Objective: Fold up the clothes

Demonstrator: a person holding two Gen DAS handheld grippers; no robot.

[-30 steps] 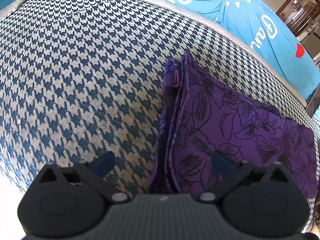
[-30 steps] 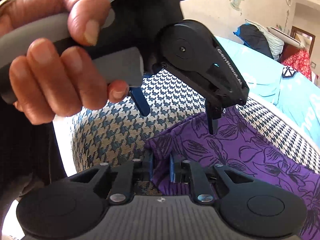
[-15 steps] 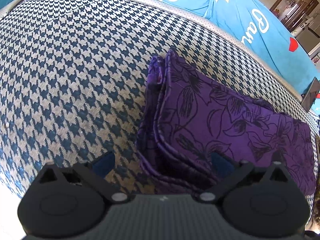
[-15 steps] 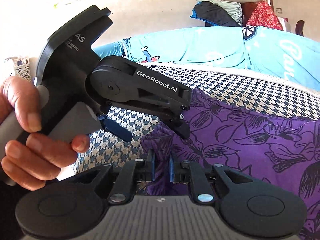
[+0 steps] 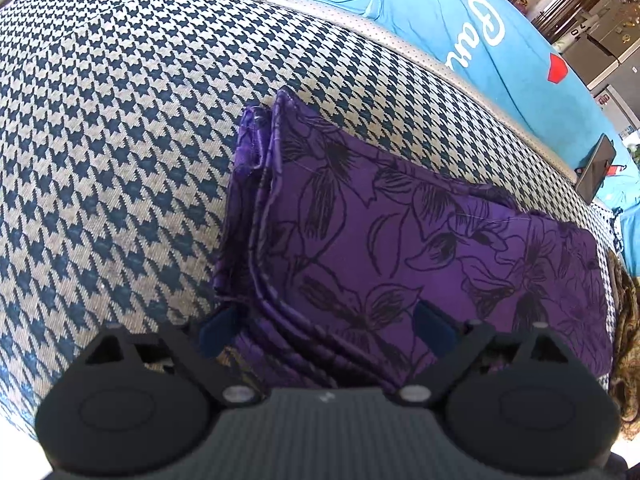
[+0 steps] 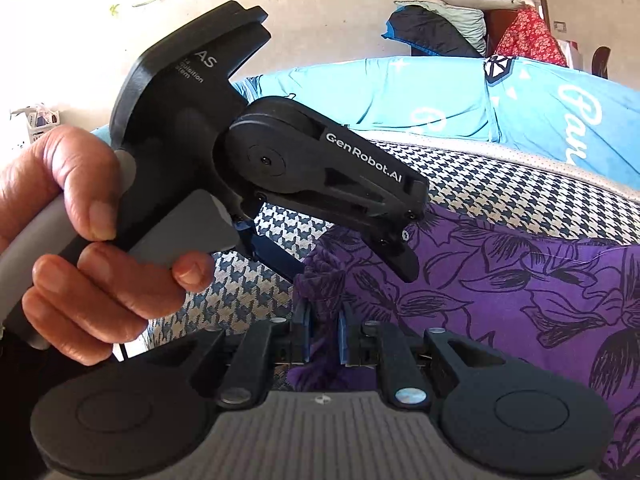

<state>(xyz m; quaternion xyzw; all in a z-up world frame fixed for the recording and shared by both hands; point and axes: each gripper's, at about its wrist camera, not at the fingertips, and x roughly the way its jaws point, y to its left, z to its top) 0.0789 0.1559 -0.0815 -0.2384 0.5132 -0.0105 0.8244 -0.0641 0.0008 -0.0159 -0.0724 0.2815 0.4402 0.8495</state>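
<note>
A purple cloth with black flower outlines (image 5: 400, 232) lies folded in several layers on a blue-and-cream houndstooth cover (image 5: 120, 140). My left gripper (image 5: 324, 328) hangs over the near left corner of the fold. Its jaws are closing, the layered edge lies between them, and the pads stand apart from the cloth. In the right wrist view, the left gripper (image 6: 340, 260) tilts down at that same corner, held by a hand (image 6: 80, 240). My right gripper (image 6: 324, 334) is shut on a bunched edge of the purple cloth (image 6: 520, 280).
A bright blue sheet with white lettering (image 5: 460, 20) covers the surface behind the houndstooth cover. A dark phone (image 5: 596, 168) lies at the far right edge. Piled bedding and red fabric (image 6: 528, 32) stand by the back wall. Brown patterned fabric (image 5: 624, 340) shows at the right.
My left gripper has come down and to the right, onto the cloth's near corner, with its jaws a little narrower. The right wrist view has rolled level, and its grip on the cloth is unchanged.
</note>
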